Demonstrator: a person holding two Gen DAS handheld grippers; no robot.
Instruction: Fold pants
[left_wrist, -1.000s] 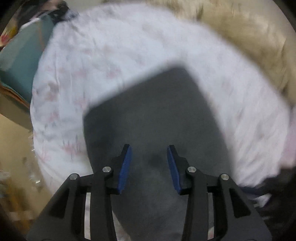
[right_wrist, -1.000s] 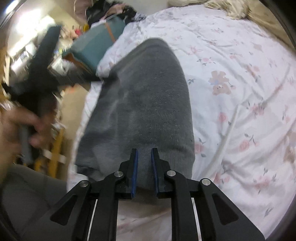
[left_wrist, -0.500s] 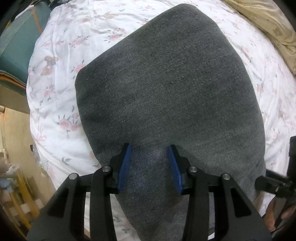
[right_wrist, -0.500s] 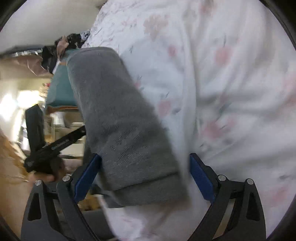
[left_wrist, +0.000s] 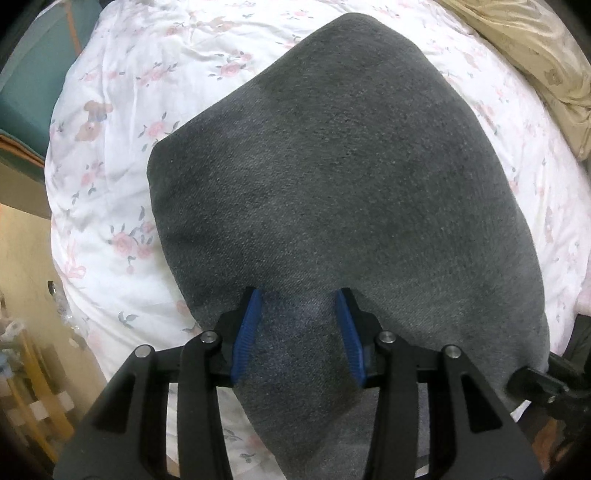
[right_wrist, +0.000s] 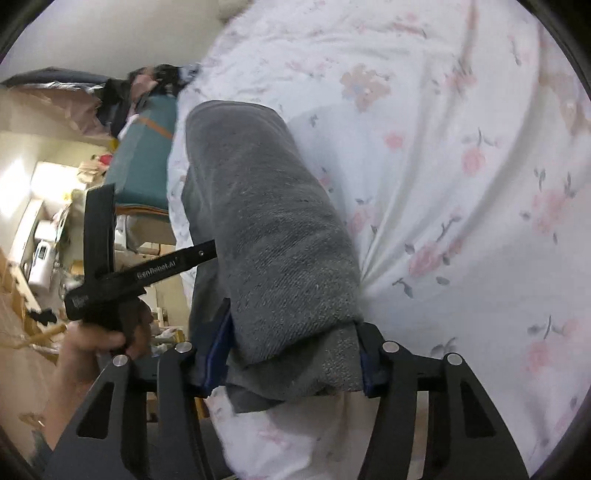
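Observation:
The dark grey pants (left_wrist: 351, 192) lie folded into a thick stack on a white floral bedsheet (left_wrist: 110, 229). My left gripper (left_wrist: 301, 314) is open, its blue pads hovering over the near part of the stack without gripping it. In the right wrist view the folded pants (right_wrist: 273, 240) run away from me. My right gripper (right_wrist: 291, 354) is open wide, its jaws standing on either side of the near end of the stack. The left gripper's black handle (right_wrist: 147, 273) shows at left in a hand.
A teal cushion (left_wrist: 33, 74) lies off the bed's far left edge. A beige blanket (left_wrist: 535, 55) lies at the far right. Cluttered shelves and wooden furniture (right_wrist: 44, 236) stand beyond the bed's left edge. Open sheet (right_wrist: 461, 184) spreads right of the pants.
My right gripper opened wide and now straddles the near end of the stack. My left gripper swung over the pants and settled low above them, still open.

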